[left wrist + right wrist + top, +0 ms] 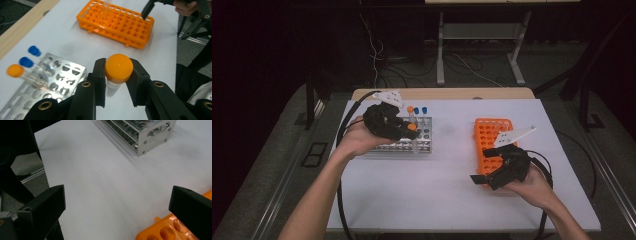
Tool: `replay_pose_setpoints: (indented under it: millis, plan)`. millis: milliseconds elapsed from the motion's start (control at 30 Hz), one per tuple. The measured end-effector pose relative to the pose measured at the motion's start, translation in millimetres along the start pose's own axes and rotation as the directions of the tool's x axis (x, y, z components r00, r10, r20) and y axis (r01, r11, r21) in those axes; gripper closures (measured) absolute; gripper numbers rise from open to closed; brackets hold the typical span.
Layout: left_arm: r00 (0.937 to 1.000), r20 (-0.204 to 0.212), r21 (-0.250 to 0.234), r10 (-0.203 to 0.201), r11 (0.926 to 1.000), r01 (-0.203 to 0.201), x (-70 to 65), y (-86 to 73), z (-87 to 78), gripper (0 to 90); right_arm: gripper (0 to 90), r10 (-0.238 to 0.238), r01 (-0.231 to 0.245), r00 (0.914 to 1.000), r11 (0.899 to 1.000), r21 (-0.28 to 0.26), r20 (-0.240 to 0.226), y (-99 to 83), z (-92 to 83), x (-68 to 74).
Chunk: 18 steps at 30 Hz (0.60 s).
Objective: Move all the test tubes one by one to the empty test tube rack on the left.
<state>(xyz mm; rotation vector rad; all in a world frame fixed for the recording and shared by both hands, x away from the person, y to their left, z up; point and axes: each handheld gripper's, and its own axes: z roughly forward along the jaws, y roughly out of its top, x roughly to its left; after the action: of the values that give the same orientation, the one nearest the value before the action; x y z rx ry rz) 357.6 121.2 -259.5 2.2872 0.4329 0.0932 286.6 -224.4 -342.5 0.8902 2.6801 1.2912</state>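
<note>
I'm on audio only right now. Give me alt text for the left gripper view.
The left gripper is shut on an orange-capped tube, pinched just under the cap above the white table. Behind, an orange rack lies across the table; at left, a metal rack holds two blue-capped tubes and one orange-capped tube.
</note>
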Motion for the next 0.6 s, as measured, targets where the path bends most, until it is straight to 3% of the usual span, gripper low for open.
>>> replay_pose_setpoints:
  millis: [333,600]
  plan:
    - [0.9979,-0.061,0.018,-0.021,0.9996,0.022,22.4,3.2,-10.0,69.0,0.3,0.03,-0.03,0.9994,1.0,0.001,0.018,-13.1,-7.3,-8.4]
    - [0.9959,-0.083,0.021,-0.036,0.9991,0.038,39.0,5.5,-9.7,68.9,0.3,0.037,-0.037,0.999,0.999,0.006,0.024,-16.4,-8.4,-11.1]
